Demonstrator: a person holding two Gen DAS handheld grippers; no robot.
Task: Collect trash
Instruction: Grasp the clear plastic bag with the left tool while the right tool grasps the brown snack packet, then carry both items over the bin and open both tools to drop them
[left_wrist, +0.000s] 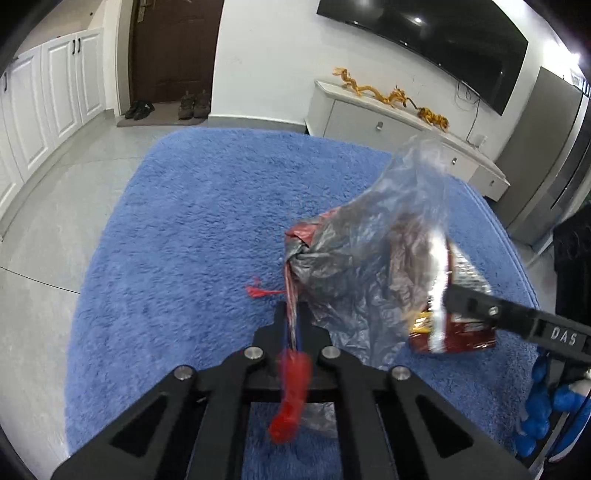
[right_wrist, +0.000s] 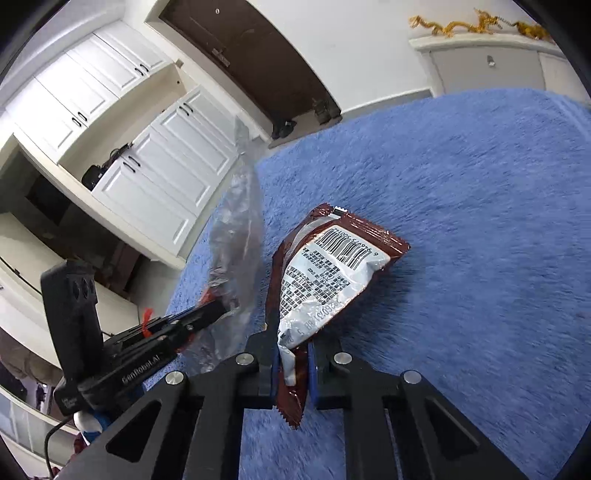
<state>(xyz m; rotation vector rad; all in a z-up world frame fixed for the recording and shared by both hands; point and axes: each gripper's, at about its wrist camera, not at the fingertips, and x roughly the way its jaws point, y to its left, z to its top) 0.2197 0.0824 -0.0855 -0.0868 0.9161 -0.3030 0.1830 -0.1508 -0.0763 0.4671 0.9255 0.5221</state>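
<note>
Left tongs are clamped on the gathered edge of the grey trash bag, held above the blue rug. Right tongs pinch a brown snack wrapper, right beside the bag's mouth. Red drawstring dangles.

Blue shag rug spreads across pale floor tiles. Dark wooden door at the back, shoes on the mat before it. White cabinets line the left; a big TV hangs above a sideboard bearing golden dragons.
</note>
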